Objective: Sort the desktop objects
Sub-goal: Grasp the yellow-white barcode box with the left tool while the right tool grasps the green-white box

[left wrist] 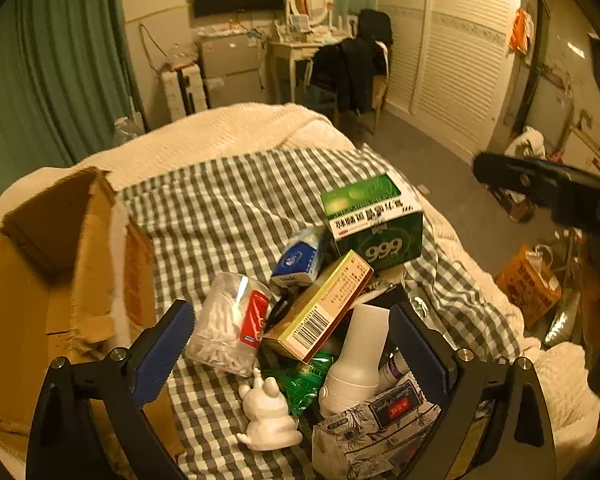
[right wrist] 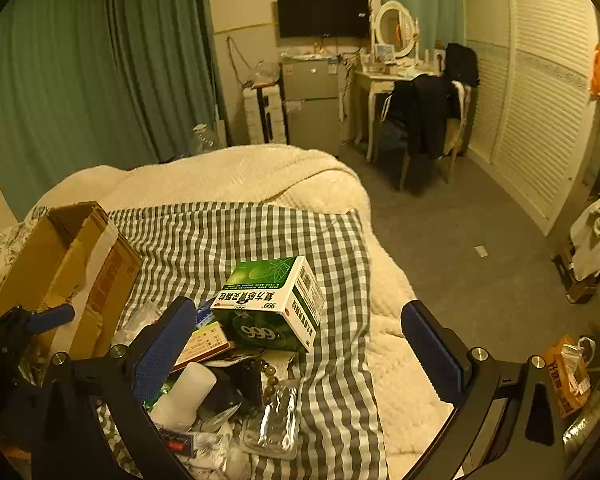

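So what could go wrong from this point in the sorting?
1. The green box leans on the heap, so pulling the yellow box from beneath could topple it.
2. The pile sits on a soft checked cloth, where the white bottle may roll.
3. Both grippers, left and right, are open over tightly packed items, so closing could catch two.

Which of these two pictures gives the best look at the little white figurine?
The left wrist view. There the white figurine stands in plain sight on the checked cloth, between the open fingers of the left gripper. In the right wrist view I cannot find it; the gripper's own finger covers that part of the pile.
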### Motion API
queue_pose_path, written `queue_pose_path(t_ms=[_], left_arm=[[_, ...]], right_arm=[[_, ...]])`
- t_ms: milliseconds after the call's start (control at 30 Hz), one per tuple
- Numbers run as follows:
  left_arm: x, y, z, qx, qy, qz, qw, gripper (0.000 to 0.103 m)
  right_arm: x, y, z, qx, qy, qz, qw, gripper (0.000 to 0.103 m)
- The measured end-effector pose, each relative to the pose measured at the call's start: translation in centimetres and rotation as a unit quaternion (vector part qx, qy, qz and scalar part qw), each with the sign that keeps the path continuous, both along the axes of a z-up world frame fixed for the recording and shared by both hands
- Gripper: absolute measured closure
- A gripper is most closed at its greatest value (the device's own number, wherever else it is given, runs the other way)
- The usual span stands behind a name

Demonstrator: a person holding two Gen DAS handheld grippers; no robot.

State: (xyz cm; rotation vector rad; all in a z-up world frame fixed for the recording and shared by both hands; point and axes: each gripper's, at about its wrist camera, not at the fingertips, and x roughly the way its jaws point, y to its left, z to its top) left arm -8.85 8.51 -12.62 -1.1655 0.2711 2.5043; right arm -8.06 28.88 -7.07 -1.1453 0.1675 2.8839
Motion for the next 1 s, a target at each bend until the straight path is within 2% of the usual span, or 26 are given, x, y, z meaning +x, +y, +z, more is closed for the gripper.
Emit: queue_pose_path(t_ms=[267, 567, 733, 833, 867, 967, 1000], left_arm=[[-2.1, 1.3, -2.7, -0.038, -0.026, -0.030, 0.9985, 0.009], [-4.0, 3.1, -5.0, -0.055, -0.042, -0.056, 0.9960, 0.010], [-4.9, 3.2, -5.8, -0.059, -0.054, -0.057, 0.9952, 0.010], [-5.4, 3.3, -7.1, -0.087, -0.060, -0.055, 0.9928, 0.011], [-5.5, 3.3, -7.7, -0.095, -0.067, -0.055, 0.9916, 0.014], [-5.2, 3.4, -8.7, -0.104, -0.053, -0.062, 0.9912, 0.015], [-5.2, 3.4, -8.8, -0.101, -0.052, -0.066, 0.9913, 0.019]], right_arm=[[-2.6, 0.3, -1.9, -0.028, -0.014, 0.005, 1.000, 0.000], [-5.9, 0.3, -2.9, -0.052, -0.029, 0.021, 0.998, 0.000], [-7.9, -0.2, -4.7, -0.059, -0.055, 0.035, 0.996, 0.000], [-9.1, -1.2, -6.1, -0.059, -0.078, 0.051, 0.994, 0.000], [-9.4, -1.5, -6.6, -0.057, -0.085, 0.055, 0.993, 0.000], [-10.2, -2.7, -7.6, -0.052, -0.101, 0.061, 0.992, 0.000], [-10.4, -3.1, -7.8, -0.052, -0.104, 0.063, 0.991, 0.000]])
